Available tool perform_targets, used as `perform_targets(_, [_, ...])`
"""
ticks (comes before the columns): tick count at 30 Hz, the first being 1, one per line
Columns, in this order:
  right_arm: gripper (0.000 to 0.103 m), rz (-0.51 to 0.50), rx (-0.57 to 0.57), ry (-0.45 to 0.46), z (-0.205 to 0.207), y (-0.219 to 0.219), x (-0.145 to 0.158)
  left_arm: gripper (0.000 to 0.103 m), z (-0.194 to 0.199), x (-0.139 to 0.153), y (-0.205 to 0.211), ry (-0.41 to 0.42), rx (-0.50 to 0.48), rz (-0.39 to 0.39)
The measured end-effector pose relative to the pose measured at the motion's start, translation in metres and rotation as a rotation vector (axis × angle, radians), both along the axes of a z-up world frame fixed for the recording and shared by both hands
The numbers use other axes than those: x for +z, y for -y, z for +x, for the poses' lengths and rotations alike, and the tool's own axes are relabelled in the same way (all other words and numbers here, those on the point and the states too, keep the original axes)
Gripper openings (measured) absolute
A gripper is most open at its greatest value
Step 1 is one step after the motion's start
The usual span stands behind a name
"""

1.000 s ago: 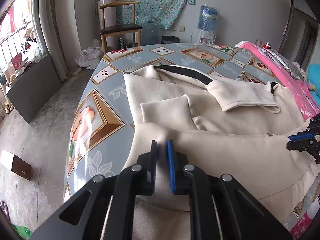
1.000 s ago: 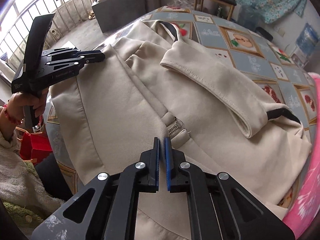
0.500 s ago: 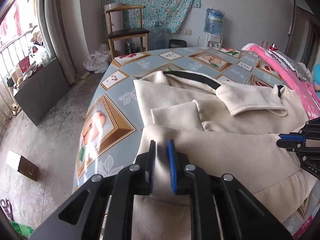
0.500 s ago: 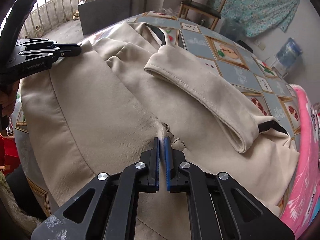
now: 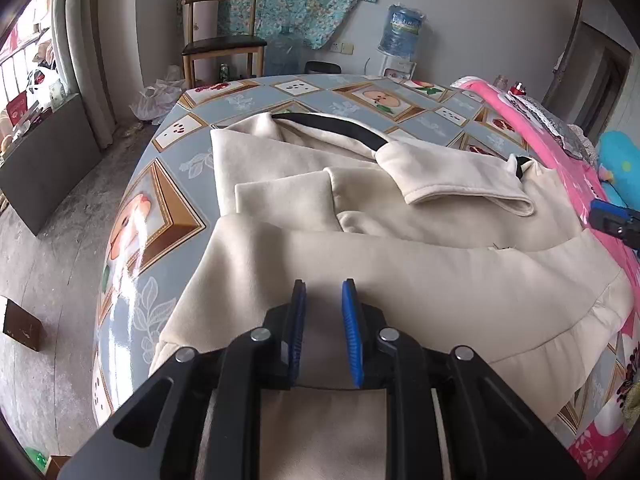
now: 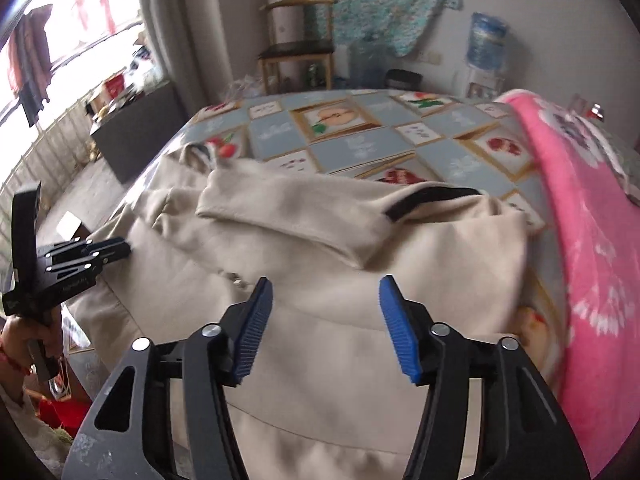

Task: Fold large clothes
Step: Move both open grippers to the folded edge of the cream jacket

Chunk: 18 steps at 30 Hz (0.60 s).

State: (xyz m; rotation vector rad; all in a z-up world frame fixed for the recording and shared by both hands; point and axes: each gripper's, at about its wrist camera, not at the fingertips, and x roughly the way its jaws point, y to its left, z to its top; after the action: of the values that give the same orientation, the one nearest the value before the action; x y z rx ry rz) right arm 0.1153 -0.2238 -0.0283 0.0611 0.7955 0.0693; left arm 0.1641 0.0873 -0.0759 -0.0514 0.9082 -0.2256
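Where the cream jacket (image 5: pixel 420 264) runs toward the person, its near edge drops out of sight under both tools, so how far it hangs off the table (image 5: pixel 168 168) cannot be told. The right wrist view is smeared with blur, and the zipper pull near the garment's middle is barely readable there. Only the blue tip of the right gripper (image 5: pixel 614 222) pokes in at the edge of the left view.

The jacket lies across the fruit-patterned tablecloth, its bottom part turned up over the body so a thick fold line crosses it from side to side. One sleeve (image 5: pixel 464 184) lies across the chest, cuff open toward the pink blanket (image 6: pixel 592 248). A black collar band (image 5: pixel 332 128) curves along the far edge.

The left gripper (image 5: pixel 323 300) sits low over the folded hem with a narrow gap between its blue pads; nothing is pinched in it. In its own view the right gripper (image 6: pixel 326 292) stands spread wide above the cloth, holding nothing. A wooden chair (image 5: pixel 222 40) stands by the far wall.
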Motion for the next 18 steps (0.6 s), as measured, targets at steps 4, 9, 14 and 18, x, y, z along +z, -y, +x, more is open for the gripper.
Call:
perform_targets(4, [0.068, -0.014, -0.133, -0.057, -0.018, 0.058, -0.008, 0.018, -0.001, -0.001, 0.004, 0.007, -0.003, 0.025])
perform_targets(9, [0.068, 0.204, -0.175, -0.126, -0.027, 0.099, -0.035, 0.018, -0.001, -0.001, 0.005, 0.007, -0.001, 0.035])
perform_targets(14, [0.019, 0.272, -0.145, -0.175, -0.021, 0.095, -0.053, 0.018, -0.001, 0.000, 0.006, 0.007, 0.002, 0.048])
perform_targets(18, [0.006, 0.233, -0.147, -0.076, -0.032, 0.086, -0.037, 0.018, -0.001, 0.000, 0.007, 0.005, 0.001, 0.052])
